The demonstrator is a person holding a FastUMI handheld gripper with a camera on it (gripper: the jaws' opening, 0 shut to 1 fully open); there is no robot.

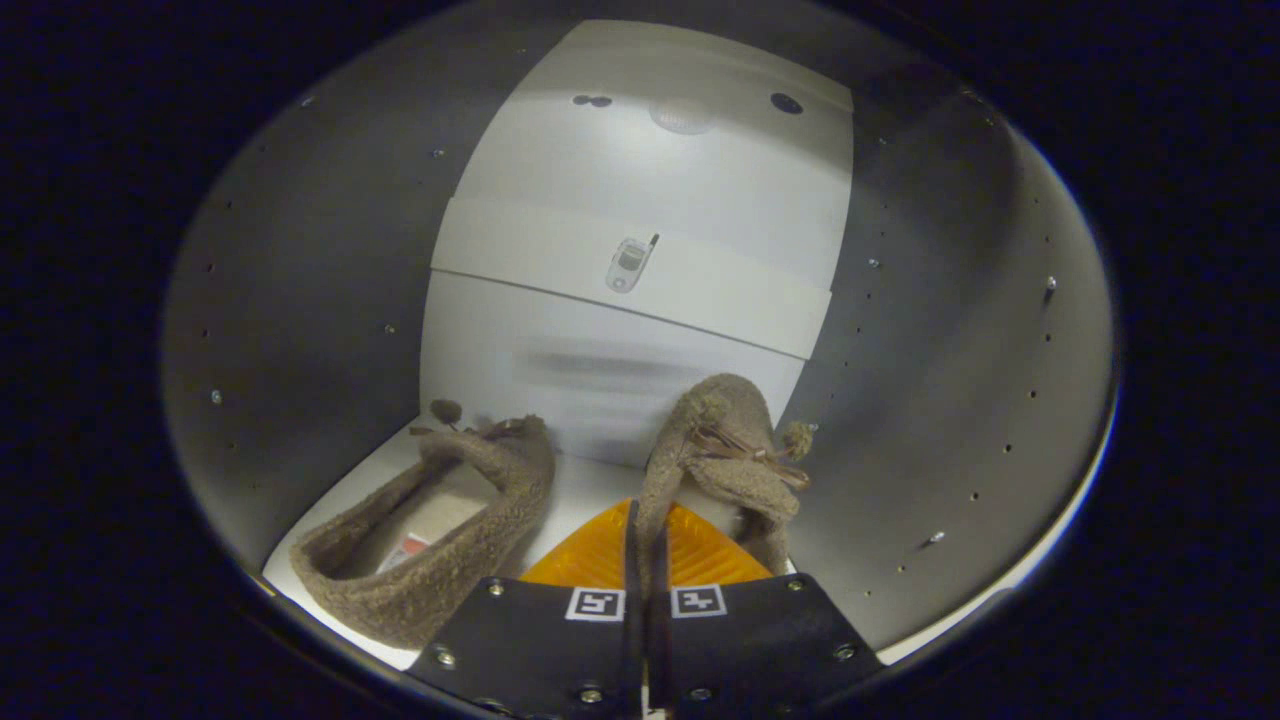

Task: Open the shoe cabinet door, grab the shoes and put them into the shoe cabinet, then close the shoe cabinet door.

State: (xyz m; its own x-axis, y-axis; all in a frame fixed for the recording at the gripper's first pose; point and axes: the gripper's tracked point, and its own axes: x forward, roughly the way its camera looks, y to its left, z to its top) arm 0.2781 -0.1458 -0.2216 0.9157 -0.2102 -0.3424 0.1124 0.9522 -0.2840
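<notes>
I am looking into the shoe cabinet [300,330], which has grey side walls and a white back. A brown fuzzy shoe [440,560] lies flat on the white cabinet floor [590,490], left of my fingers, its opening facing up. A second matching shoe [725,450] stands tilted, toe up against the back panel near the right wall. My gripper [645,530] is shut on this shoe; its thin heel rim runs down between the two fingers. Its tassel hangs on the right side.
The right side wall [950,350] has rows of small holes and stands close to the held shoe. A white band crosses the back panel [640,160] and carries a small metal fitting [628,265].
</notes>
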